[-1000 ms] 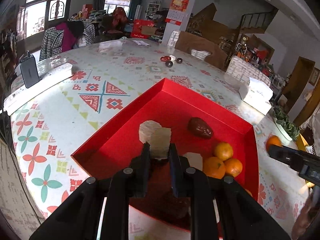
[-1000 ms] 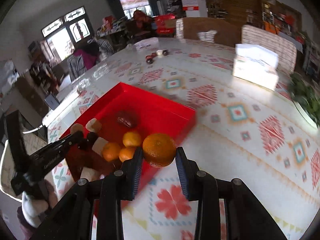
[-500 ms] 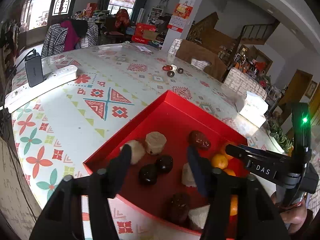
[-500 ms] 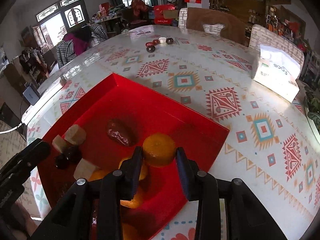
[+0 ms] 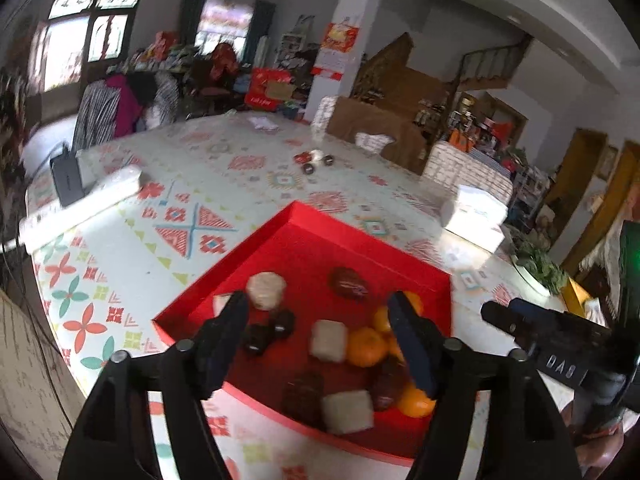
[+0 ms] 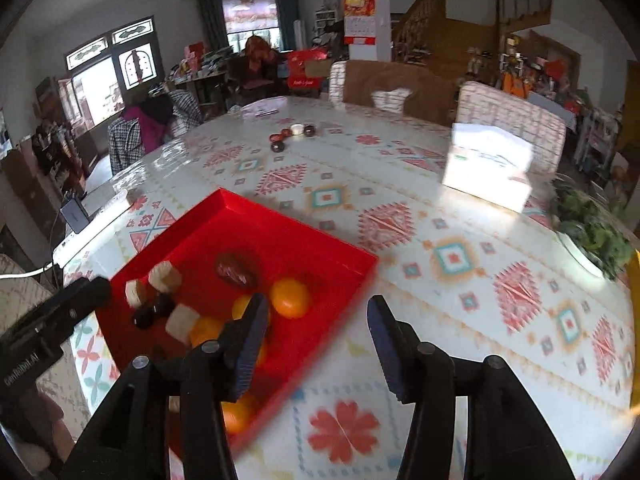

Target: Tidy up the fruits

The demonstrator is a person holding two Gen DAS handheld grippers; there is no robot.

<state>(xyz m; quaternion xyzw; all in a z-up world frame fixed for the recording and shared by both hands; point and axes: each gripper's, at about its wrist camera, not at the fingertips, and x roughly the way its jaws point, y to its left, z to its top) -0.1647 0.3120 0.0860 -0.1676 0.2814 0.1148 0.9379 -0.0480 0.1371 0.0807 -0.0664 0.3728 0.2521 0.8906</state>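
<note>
Glossy patterned tablecloth with red and teal geometric motifs covers the big table in the left wrist view, and a shallow red tray with straight, low walls sits on it. Hanging above the tray's near half, the left gripper has its black fingers spread wide with nothing between them. Inside the tray lie pale, blocky cut pieces, two small dark glossy round fruits, a wrinkled dark red date and smooth round oranges clustered toward the right side. A white tissue box stands on the cloth beyond the tray, well apart from it.

From the right wrist view, the right gripper is likewise wide open and empty, its ribbed blue pads facing each other over the tray's right wall and the cloth beside it. One orange rests on the tray floor just ahead of the left finger, near the date; further oranges show partly hidden under that finger. Leafy greens lie at the table's far right edge.
</note>
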